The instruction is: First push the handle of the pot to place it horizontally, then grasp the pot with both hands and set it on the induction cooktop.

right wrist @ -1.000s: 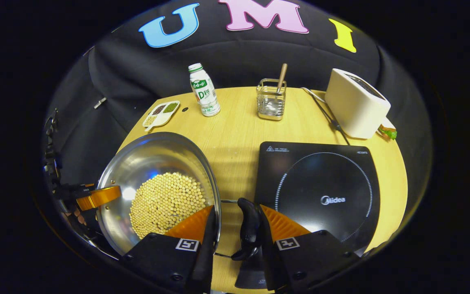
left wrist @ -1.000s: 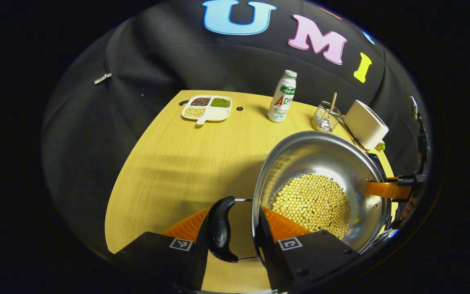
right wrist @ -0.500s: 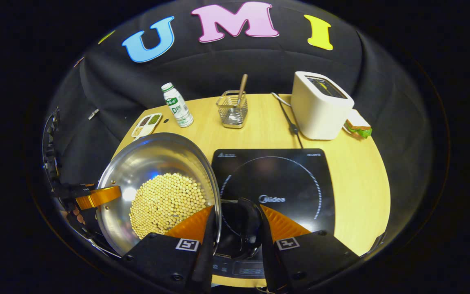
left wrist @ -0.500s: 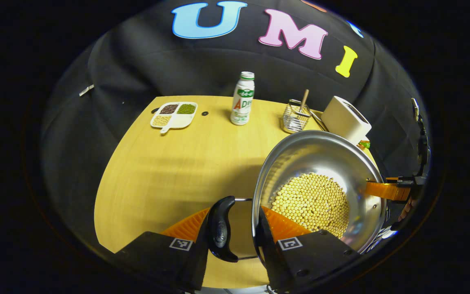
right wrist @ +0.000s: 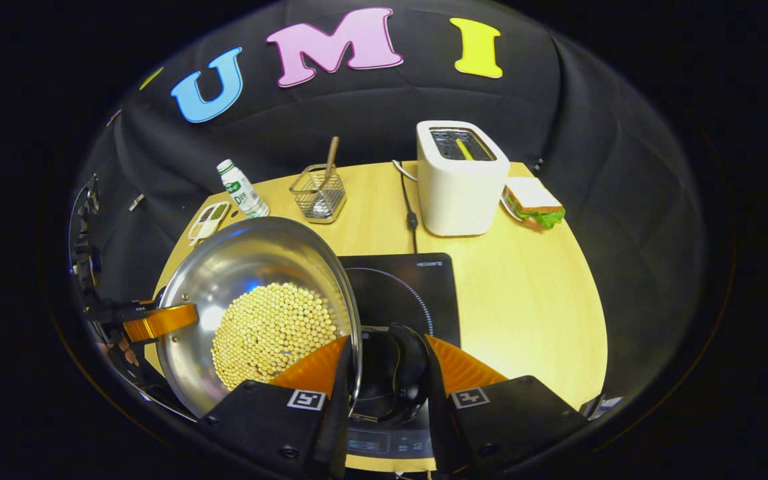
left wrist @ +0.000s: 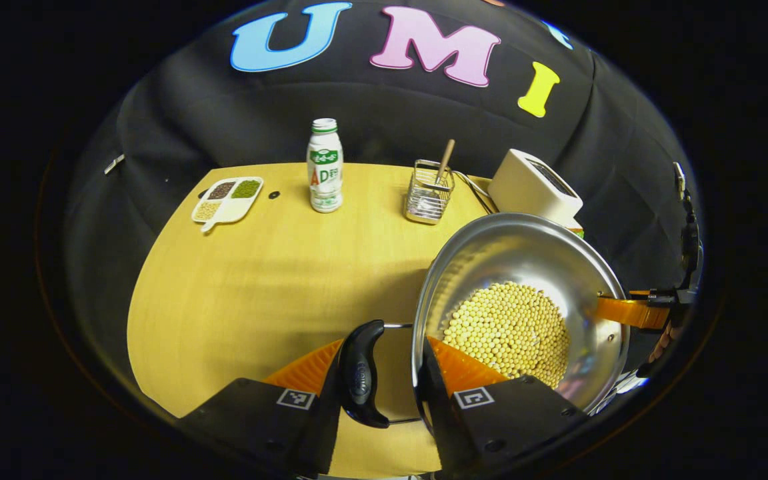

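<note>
Open passage: bare wooden table (left wrist: 251, 293) left of the pot (left wrist: 524, 267), and bare tabletop right of the induction cooktop (right wrist: 411, 287). Obstacles along the far edge: divided snack tray (left wrist: 227, 199), drink bottle (left wrist: 325, 167), wire utensil basket (left wrist: 427, 199), toaster (right wrist: 461, 177) with trailing cord (right wrist: 409, 207), sandwich (right wrist: 534, 202) beside it.

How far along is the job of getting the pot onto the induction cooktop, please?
Done: both handles lie sideways and are gripped. In hand: left gripper and right gripper carry the pot of beans, its right edge over the induction cooktop. Left: centre it and set it down.
</note>
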The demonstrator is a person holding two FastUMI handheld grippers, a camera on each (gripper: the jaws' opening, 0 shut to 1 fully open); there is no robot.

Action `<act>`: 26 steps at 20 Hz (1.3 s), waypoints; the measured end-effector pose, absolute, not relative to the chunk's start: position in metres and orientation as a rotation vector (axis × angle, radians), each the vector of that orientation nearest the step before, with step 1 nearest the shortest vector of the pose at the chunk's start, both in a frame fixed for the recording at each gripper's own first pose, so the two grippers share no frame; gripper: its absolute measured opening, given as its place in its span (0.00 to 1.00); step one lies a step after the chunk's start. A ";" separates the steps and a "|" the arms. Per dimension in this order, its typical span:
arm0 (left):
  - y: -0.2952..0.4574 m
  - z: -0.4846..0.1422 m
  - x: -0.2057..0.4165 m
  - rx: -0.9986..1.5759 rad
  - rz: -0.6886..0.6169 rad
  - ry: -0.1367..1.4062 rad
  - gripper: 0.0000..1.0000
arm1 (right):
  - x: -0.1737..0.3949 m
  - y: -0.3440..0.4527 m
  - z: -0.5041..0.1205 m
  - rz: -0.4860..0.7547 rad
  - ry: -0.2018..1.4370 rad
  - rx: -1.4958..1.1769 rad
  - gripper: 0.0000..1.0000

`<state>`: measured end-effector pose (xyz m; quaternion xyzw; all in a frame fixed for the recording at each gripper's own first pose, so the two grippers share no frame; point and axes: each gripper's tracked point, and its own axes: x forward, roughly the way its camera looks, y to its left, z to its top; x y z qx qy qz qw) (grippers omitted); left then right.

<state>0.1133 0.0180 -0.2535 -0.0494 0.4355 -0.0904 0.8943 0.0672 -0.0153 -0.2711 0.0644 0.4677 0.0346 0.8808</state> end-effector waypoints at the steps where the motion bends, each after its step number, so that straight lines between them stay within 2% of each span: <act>1: 0.009 -0.256 0.117 -0.100 -0.193 0.905 0.61 | 0.070 -0.024 -0.273 0.070 0.976 0.133 0.53; 10: -0.039 -0.287 0.145 -0.077 -0.219 0.930 0.61 | 0.088 -0.068 -0.310 0.036 1.001 0.152 0.53; 21: -0.043 -0.297 0.151 -0.078 -0.212 0.917 0.62 | 0.092 -0.072 -0.324 0.036 0.996 0.190 0.53; 22: -0.043 -0.297 0.151 -0.081 -0.209 0.917 0.63 | 0.093 -0.072 -0.325 0.034 0.995 0.192 0.50; 23: -0.044 -0.297 0.150 -0.085 -0.208 0.917 0.63 | 0.092 -0.072 -0.325 0.031 0.997 0.195 0.55; 25: -0.044 -0.301 0.146 -0.091 -0.210 0.939 0.64 | 0.092 -0.073 -0.324 0.027 0.994 0.192 0.55; 26: -0.044 -0.303 0.143 -0.097 -0.198 0.951 0.67 | 0.093 -0.073 -0.324 0.027 0.987 0.191 0.60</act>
